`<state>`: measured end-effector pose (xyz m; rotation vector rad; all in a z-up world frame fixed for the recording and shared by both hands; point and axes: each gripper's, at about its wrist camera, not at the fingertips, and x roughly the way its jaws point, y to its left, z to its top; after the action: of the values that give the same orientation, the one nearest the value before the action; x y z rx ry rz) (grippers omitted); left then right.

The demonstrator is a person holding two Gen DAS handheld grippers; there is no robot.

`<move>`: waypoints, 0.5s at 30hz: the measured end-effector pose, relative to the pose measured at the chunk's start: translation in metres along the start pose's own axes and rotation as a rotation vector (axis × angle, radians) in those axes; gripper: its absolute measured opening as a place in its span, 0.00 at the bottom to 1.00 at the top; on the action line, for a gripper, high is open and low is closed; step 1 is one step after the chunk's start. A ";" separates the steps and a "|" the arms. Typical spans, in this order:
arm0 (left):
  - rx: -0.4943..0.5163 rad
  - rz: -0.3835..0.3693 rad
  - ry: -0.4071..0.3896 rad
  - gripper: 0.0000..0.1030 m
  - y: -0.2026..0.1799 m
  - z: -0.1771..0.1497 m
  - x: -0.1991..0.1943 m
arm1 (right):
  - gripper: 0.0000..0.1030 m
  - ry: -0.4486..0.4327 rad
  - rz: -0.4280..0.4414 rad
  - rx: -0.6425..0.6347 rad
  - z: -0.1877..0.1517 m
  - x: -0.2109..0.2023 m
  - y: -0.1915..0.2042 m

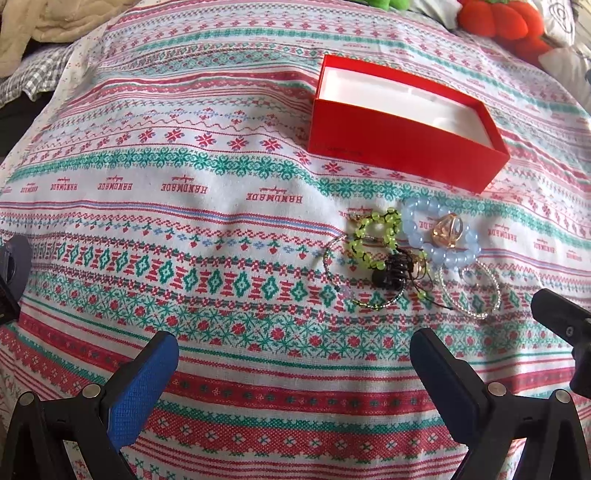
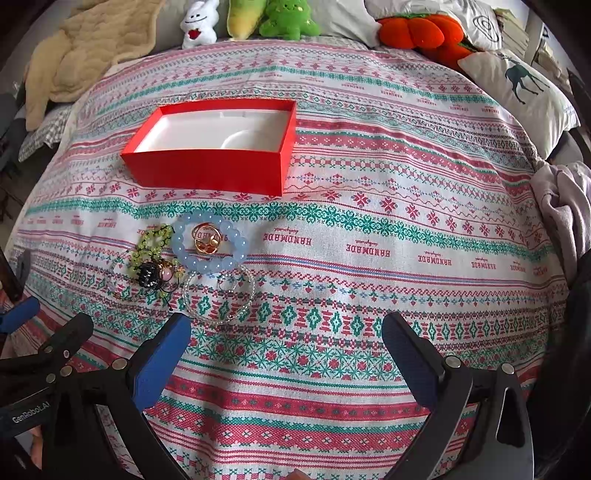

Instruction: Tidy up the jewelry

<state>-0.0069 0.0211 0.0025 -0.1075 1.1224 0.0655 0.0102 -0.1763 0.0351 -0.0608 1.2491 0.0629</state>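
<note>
A pile of jewelry lies on the patterned cloth: a pale blue bead bracelet (image 1: 439,236) (image 2: 208,242) with gold rings (image 1: 448,229) (image 2: 205,239) inside it, a green bead bracelet (image 1: 373,236) (image 2: 153,243), a black beaded piece (image 1: 393,271) (image 2: 147,275) and a clear bead bracelet (image 1: 471,291) (image 2: 219,295). An open red box (image 1: 402,144) (image 2: 210,170) with a white, empty inside stands behind the pile. My left gripper (image 1: 295,354) is open and empty, in front of the pile. My right gripper (image 2: 286,332) is open and empty, to the pile's right.
The cloth (image 2: 369,229) covers a bed. Plush toys (image 2: 288,18), an orange plush (image 2: 421,31) (image 1: 495,18) and a deer pillow (image 2: 517,92) line the far edge. A beige blanket (image 2: 85,48) lies at the far left and a grey garment (image 2: 565,206) at the right.
</note>
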 end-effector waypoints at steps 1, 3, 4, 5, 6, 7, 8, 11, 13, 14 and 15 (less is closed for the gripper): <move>0.002 -0.006 0.007 1.00 -0.001 0.001 0.000 | 1.00 -0.002 0.004 -0.001 0.001 -0.001 0.000; 0.010 -0.002 0.011 1.00 -0.003 0.002 0.000 | 1.00 -0.005 0.006 -0.002 0.003 -0.002 0.001; 0.013 -0.002 0.011 1.00 -0.004 0.003 0.001 | 1.00 -0.006 0.007 -0.002 0.004 -0.002 0.001; 0.016 -0.005 0.017 1.00 -0.004 0.004 0.001 | 1.00 -0.007 0.009 0.001 0.005 -0.003 0.000; 0.015 -0.013 0.029 1.00 -0.005 0.006 0.001 | 1.00 -0.008 0.013 0.004 0.006 -0.003 0.000; 0.015 -0.015 0.026 1.00 -0.004 0.008 0.001 | 1.00 -0.007 0.017 0.008 0.007 -0.003 0.000; 0.015 -0.014 0.016 1.00 -0.004 0.010 0.001 | 1.00 -0.004 0.023 0.011 0.009 -0.003 -0.001; 0.021 -0.003 0.004 1.00 -0.003 0.018 -0.001 | 1.00 0.005 0.036 0.021 0.012 -0.003 -0.003; 0.040 0.022 -0.004 1.00 -0.002 0.024 0.000 | 1.00 0.006 0.028 0.016 0.013 -0.004 -0.003; 0.048 0.025 0.005 1.00 -0.002 0.027 0.001 | 1.00 0.009 0.032 0.015 0.015 -0.004 -0.004; 0.059 0.027 0.009 1.00 -0.002 0.030 0.001 | 1.00 0.016 0.043 0.018 0.017 -0.004 -0.006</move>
<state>0.0207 0.0225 0.0143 -0.0400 1.1343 0.0562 0.0256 -0.1806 0.0444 -0.0188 1.2674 0.0879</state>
